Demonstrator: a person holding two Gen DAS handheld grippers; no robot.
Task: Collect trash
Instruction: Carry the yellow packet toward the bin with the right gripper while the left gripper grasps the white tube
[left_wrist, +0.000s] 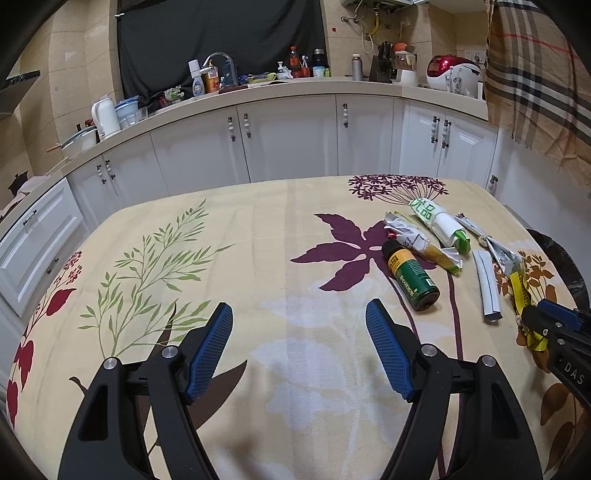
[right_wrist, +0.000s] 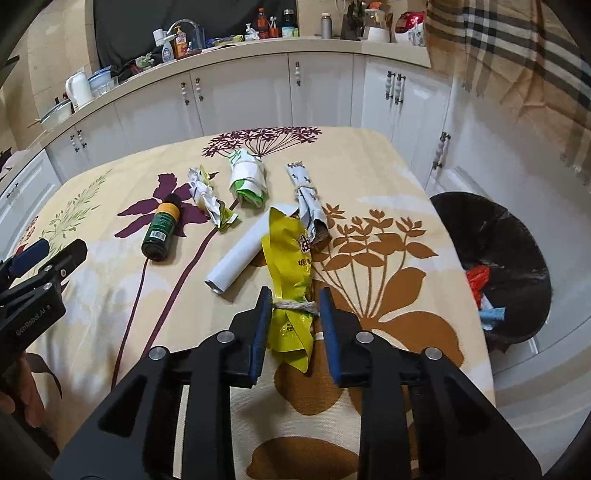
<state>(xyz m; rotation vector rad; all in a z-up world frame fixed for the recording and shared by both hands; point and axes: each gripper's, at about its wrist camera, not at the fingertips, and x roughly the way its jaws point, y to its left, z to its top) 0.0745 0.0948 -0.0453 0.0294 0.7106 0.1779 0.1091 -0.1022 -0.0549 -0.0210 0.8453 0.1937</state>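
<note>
My right gripper is shut on a crumpled yellow wrapper tied with twine, which lies on the flowered tablecloth. In the left wrist view the same yellow wrapper shows at the far right, in the right gripper. My left gripper stands open over bare cloth with nothing between its fingers. To its right lie a dark green bottle on its side and a white paper roll. Beyond them are several bundled wrappers, one of them green and white.
A bin lined with a black bag stands on the floor off the table's right edge, with some trash inside. White kitchen cabinets and a cluttered counter run behind the table. A plaid cloth hangs at upper right.
</note>
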